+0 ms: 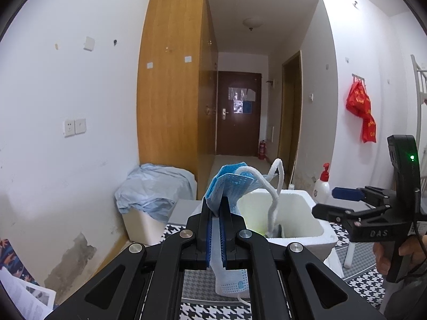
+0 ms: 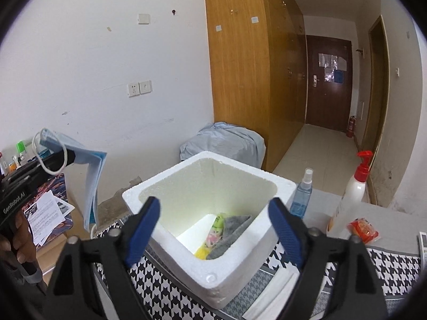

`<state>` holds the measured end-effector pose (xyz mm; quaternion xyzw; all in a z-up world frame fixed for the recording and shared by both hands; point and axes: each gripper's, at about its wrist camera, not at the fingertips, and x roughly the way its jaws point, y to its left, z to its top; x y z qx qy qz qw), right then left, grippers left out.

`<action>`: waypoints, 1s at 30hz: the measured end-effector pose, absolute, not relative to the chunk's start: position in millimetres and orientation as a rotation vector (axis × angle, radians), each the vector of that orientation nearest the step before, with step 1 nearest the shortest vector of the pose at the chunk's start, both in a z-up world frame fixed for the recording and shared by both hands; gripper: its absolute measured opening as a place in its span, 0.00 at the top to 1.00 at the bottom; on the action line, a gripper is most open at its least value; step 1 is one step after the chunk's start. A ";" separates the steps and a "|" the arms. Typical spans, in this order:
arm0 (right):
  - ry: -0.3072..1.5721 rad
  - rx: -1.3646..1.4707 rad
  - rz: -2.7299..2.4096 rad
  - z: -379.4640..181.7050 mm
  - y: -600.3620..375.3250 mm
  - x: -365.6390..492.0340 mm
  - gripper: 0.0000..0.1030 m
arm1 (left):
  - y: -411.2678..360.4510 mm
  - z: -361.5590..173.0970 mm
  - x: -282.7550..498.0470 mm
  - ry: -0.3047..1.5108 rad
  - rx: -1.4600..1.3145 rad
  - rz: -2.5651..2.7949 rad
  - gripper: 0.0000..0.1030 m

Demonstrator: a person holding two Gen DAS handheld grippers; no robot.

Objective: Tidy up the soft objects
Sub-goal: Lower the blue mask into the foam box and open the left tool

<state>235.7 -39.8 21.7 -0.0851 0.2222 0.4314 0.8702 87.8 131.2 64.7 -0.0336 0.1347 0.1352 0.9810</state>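
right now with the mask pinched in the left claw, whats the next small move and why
Probably carry the left claw over the foam box and let go. It is shut on the blue face mask, which hangs beside the box, not above it. A grey cloth already lies inside, and the right claw is open and empty.
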 end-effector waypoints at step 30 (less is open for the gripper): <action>0.456 -0.153 0.769 10.3 -98.7 233.8 0.00 | 112.2 80.8 168.2 0.355 -0.043 0.121 0.95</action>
